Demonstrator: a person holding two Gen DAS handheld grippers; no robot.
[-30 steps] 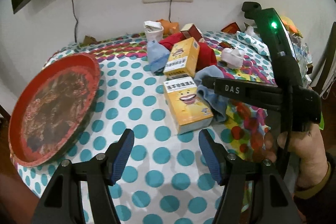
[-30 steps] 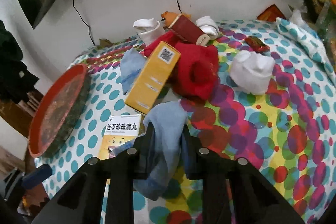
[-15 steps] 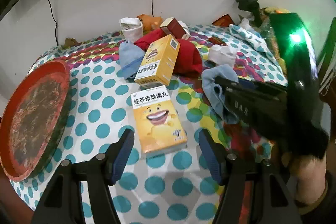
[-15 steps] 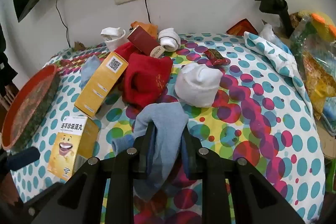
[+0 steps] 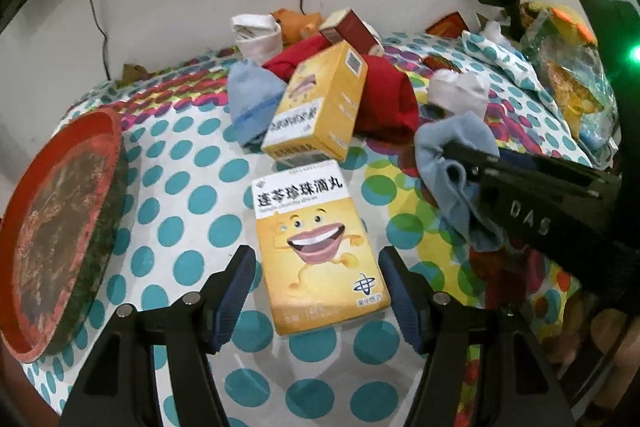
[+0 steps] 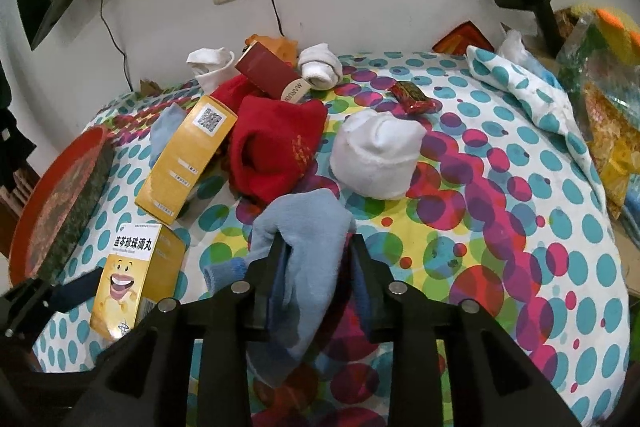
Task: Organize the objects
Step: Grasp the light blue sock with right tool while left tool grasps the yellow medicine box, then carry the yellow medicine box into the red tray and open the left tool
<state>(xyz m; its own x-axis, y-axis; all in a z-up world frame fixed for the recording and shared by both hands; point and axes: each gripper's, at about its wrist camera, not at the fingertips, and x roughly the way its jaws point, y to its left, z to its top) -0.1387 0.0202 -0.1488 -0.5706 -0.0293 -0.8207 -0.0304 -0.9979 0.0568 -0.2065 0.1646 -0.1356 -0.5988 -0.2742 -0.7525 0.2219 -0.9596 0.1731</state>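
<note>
The left gripper (image 5: 316, 291) hangs low over the polka-dot tabletop (image 5: 180, 195), jaws spread on either side of the near end of a yellow medicine box (image 5: 316, 239) with a cartoon smiling face, not visibly touching it. A second yellow box (image 5: 320, 103) leans on a red sock (image 5: 388, 99) behind it. The right gripper (image 6: 316, 267) has its jaws pinching a light blue sock (image 6: 308, 239), which droops between them. A rolled white sock (image 6: 376, 155) lies beyond, and a red round tray (image 5: 60, 211) sits at the tabletop's left edge.
</note>
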